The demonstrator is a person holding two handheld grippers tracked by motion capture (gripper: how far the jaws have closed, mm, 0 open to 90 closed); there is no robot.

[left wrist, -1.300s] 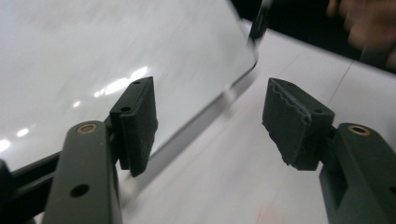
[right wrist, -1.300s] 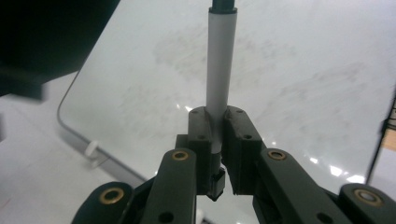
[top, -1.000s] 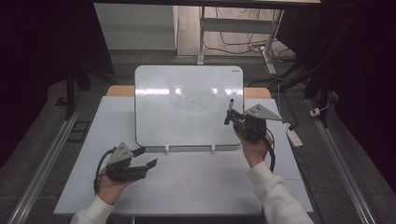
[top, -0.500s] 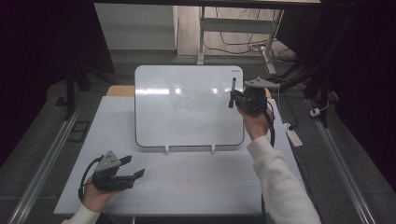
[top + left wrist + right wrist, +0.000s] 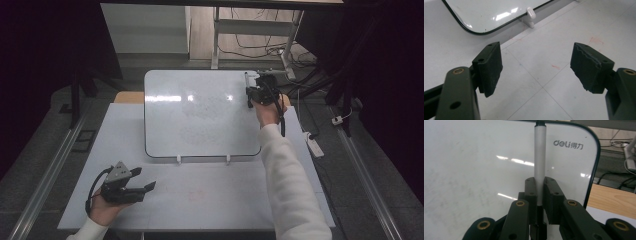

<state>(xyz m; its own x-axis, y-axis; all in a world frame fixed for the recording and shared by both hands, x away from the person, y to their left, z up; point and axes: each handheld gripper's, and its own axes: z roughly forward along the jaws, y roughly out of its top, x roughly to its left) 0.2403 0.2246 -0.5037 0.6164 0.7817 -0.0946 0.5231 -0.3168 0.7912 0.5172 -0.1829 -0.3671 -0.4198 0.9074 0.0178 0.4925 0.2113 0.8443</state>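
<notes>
A white board with a black rim lies on the white table. At the board's far right corner my right gripper is shut on a grey marker with a black end. In the right gripper view the marker runs straight up from between the closed jaws of the gripper, over the board. At the table's near left my left gripper is open; its jaws have just been opening. In its own view nothing lies between them, and the board's corner is beyond.
Two white clips stick out at the board's near edge. A white power strip lies on the floor to the right. A wooden edge shows behind the table. Cables and a metal frame stand farther back.
My right gripper has carried the marker away from me along the board's right side to its far corner. My left gripper has drawn back toward the near left, its jaws wider.
</notes>
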